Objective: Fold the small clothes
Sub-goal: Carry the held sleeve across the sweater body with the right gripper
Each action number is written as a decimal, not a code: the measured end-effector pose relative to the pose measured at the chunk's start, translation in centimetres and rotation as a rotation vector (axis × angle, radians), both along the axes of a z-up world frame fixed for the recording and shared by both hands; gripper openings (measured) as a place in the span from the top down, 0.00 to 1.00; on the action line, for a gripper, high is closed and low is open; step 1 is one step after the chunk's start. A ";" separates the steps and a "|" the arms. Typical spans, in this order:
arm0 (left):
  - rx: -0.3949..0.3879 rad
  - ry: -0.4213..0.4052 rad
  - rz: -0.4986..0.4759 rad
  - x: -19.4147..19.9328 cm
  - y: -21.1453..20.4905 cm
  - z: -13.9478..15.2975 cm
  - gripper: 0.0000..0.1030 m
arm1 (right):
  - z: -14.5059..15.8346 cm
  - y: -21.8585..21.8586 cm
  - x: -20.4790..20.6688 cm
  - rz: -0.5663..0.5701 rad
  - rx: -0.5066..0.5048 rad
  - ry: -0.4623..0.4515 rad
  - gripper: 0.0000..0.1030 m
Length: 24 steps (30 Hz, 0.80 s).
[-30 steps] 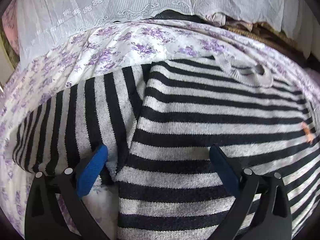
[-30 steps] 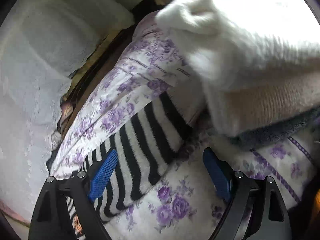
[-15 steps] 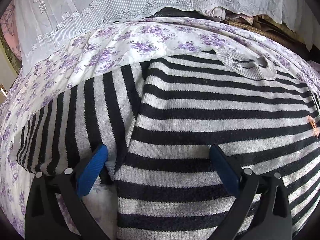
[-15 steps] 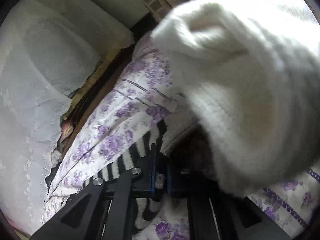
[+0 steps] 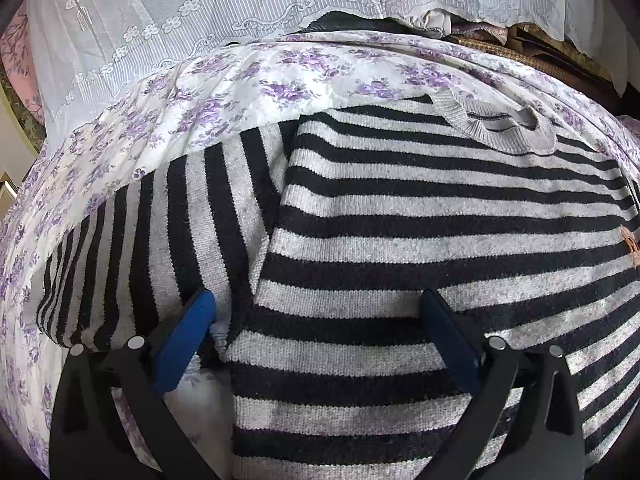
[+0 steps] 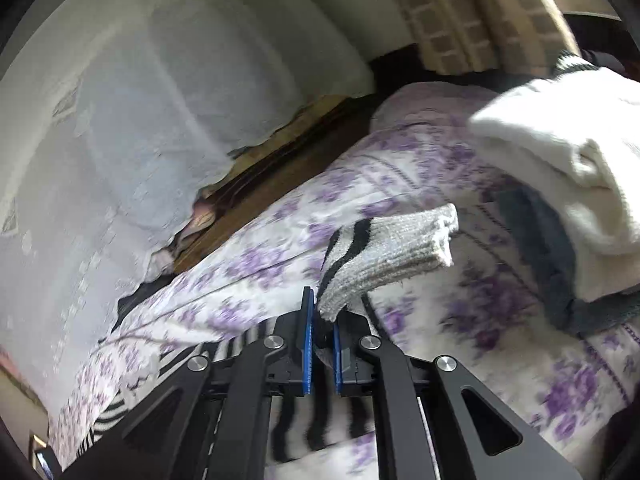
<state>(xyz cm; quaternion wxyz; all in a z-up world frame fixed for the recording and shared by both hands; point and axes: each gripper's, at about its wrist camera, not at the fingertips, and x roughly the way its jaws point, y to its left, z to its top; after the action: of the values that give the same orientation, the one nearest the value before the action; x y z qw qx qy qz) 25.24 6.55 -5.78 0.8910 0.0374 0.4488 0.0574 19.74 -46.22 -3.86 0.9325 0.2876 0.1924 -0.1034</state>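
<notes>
A small black-and-grey striped sweater (image 5: 420, 208) lies flat on a floral purple sheet (image 5: 224, 92), its collar toward the far side and one sleeve (image 5: 160, 232) spread to the left. My left gripper (image 5: 320, 320) hovers open over the sweater's body near the armpit, with nothing between its blue pads. In the right wrist view my right gripper (image 6: 322, 320) is shut on the sweater's other sleeve cuff (image 6: 392, 248), which sticks up past the fingertips, lifted off the sheet.
A pile of white and grey knitwear (image 6: 568, 184) sits on the sheet at the right. A lace curtain (image 5: 240, 4) hangs behind the bed, with a dark gap and woven material (image 6: 280, 160) along its far edge.
My right gripper went from open over the sleeve to shut on the cuff, then rose and rolled with the cuff in it. The left gripper stayed put.
</notes>
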 end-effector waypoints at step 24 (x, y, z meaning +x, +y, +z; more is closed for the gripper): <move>0.003 0.001 0.002 0.3 0.0 0.0 0.04 | 2.7 13.2 4.4 0.240 -0.008 0.030 0.92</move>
<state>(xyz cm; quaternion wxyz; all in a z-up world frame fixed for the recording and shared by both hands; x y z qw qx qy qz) 25.49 6.59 -5.81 0.8906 0.0384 0.4493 0.0590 24.14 -33.02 -1.14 0.9364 0.2572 0.2389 0.0039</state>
